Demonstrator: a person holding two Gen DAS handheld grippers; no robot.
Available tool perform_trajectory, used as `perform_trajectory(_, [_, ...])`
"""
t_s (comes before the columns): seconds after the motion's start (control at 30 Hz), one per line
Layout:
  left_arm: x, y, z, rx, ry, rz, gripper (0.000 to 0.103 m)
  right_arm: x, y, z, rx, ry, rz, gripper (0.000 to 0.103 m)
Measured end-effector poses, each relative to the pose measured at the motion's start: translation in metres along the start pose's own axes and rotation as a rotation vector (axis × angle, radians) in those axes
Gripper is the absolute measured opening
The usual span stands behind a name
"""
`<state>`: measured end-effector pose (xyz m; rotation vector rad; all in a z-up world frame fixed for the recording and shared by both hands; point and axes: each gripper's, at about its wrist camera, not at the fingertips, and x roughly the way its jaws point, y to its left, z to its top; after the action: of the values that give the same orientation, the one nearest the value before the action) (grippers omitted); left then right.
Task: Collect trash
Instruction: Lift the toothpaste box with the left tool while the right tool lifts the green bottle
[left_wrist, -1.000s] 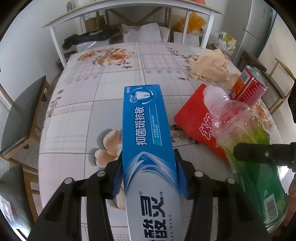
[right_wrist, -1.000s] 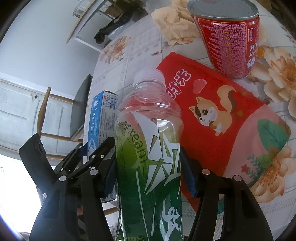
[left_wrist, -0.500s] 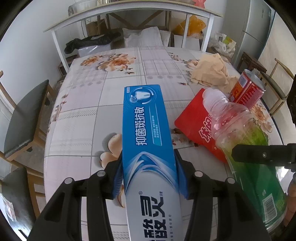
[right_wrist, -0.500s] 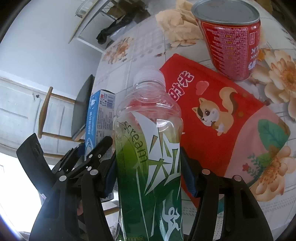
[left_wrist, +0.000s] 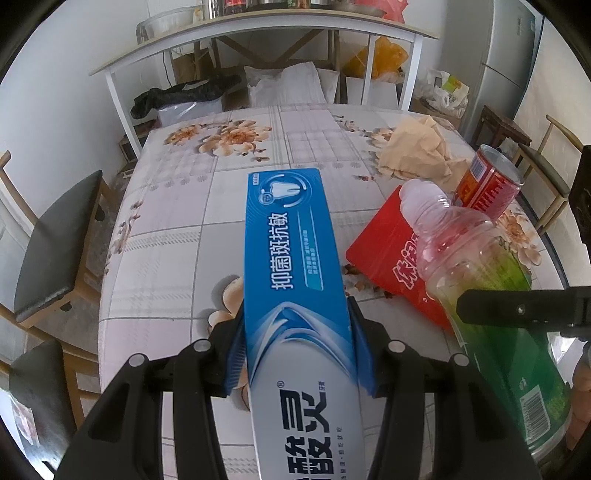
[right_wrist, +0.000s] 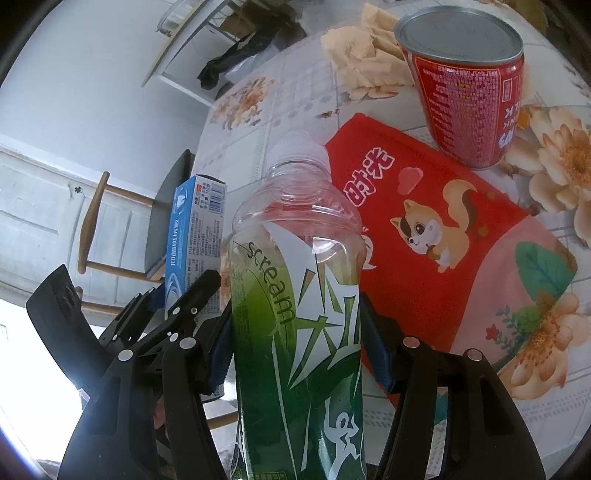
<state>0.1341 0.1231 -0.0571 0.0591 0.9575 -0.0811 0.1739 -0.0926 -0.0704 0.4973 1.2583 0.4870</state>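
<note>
My left gripper (left_wrist: 297, 341) is shut on a blue toothpaste box (left_wrist: 291, 251), held above the flowered table (left_wrist: 166, 229). My right gripper (right_wrist: 297, 339) is shut on a clear plastic bottle with a green label (right_wrist: 295, 295); the same bottle (left_wrist: 480, 280) shows at the right of the left wrist view, and the toothpaste box (right_wrist: 195, 229) at the left of the right wrist view. On the table lie a red snack bag (right_wrist: 443, 236), a red can (right_wrist: 469, 92) standing upright, and crumpled beige paper (right_wrist: 365, 48).
Dark-seated wooden chairs (left_wrist: 59, 243) stand along the table's left side. A white shelf table (left_wrist: 258, 44) with bags under it stands beyond the far edge. A fridge (left_wrist: 517, 55) and another chair (left_wrist: 546, 173) are at the right.
In the left wrist view the table slid slightly down the frame and more of the far shelf shows. Both grips are unchanged.
</note>
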Motion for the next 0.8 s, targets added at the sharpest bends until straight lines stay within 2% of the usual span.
perform_trajectory(0.6, [-0.018,-0.006,-0.001,0.027,-0.049,0.030,0.047,-0.012,0.003,-0.010,-0.028,-0.030,0.015,0.057])
perform_trajectory(0.8, [-0.038,-0.015,0.000,0.059,-0.100,0.047,0.047,-0.023,0.008,-0.013,-0.048,-0.059,0.027,0.057])
